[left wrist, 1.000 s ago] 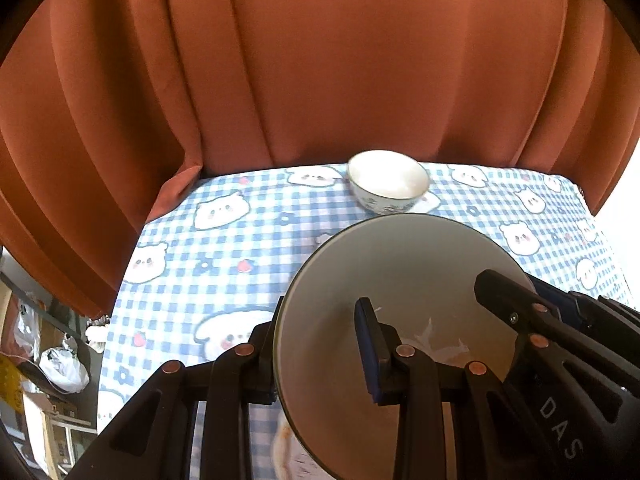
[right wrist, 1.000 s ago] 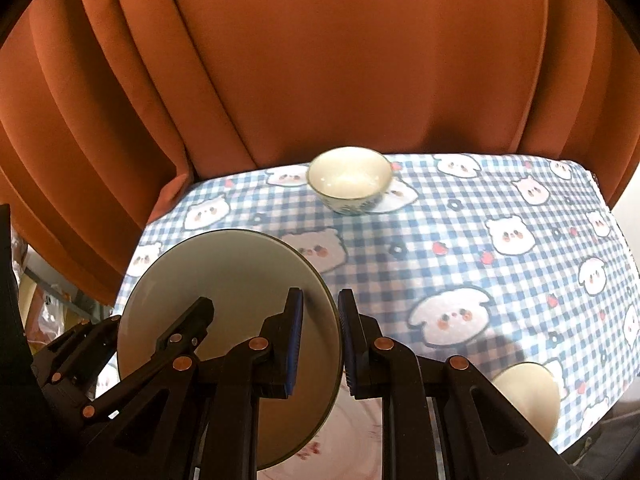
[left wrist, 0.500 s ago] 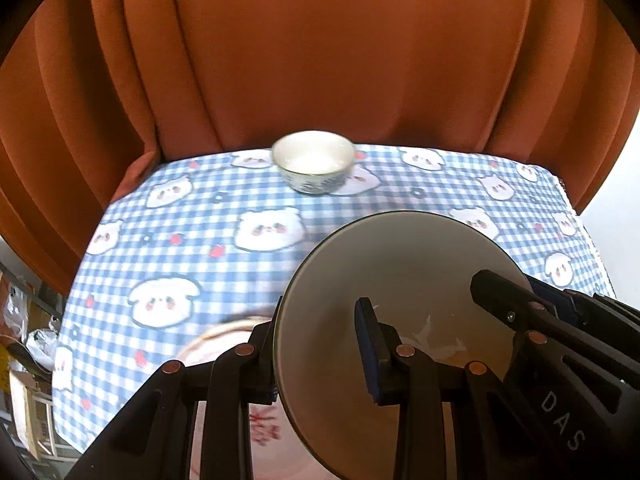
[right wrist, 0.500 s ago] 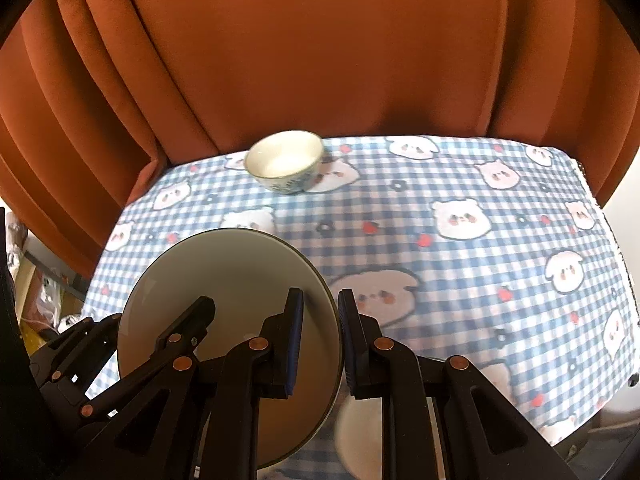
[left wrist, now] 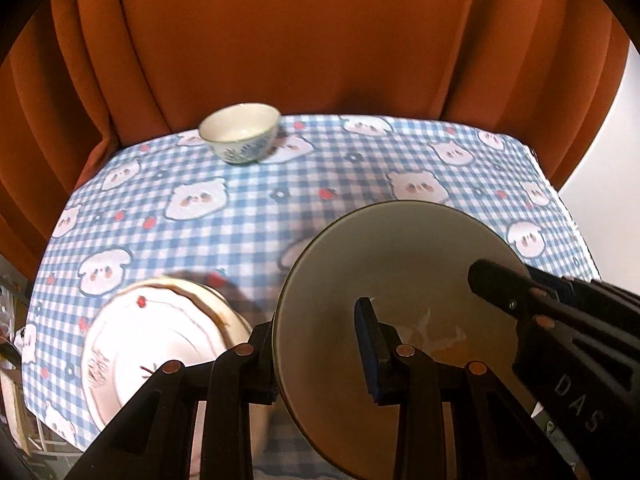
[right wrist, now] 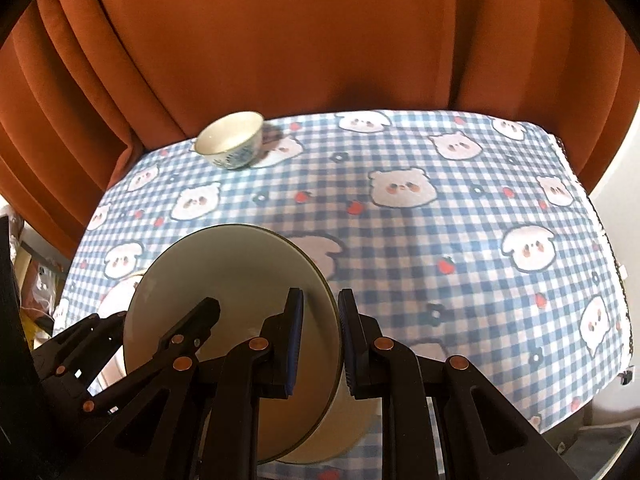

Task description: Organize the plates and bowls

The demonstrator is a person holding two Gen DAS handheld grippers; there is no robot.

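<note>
A grey-green plate hangs tilted above the table, carried by both grippers. My left gripper is shut on its left rim. My right gripper is shut on its right rim, the same plate filling the lower left of that view. A small white bowl with blue pattern stands at the table's far left, also seen as the bowl. A white plate with red marks lies on the cloth, left of and below the carried plate. A cream dish lies under the carried plate's near edge.
The table wears a blue checked cloth with bear faces; its right half is bare cloth. An orange curtain hangs close behind the far edge. Clutter shows on the floor past the left edge.
Both grippers have carried the grey-green plate to the right over the table. The small bowl has slid left in both views, and the white red-marked plate has come into the left wrist view.
</note>
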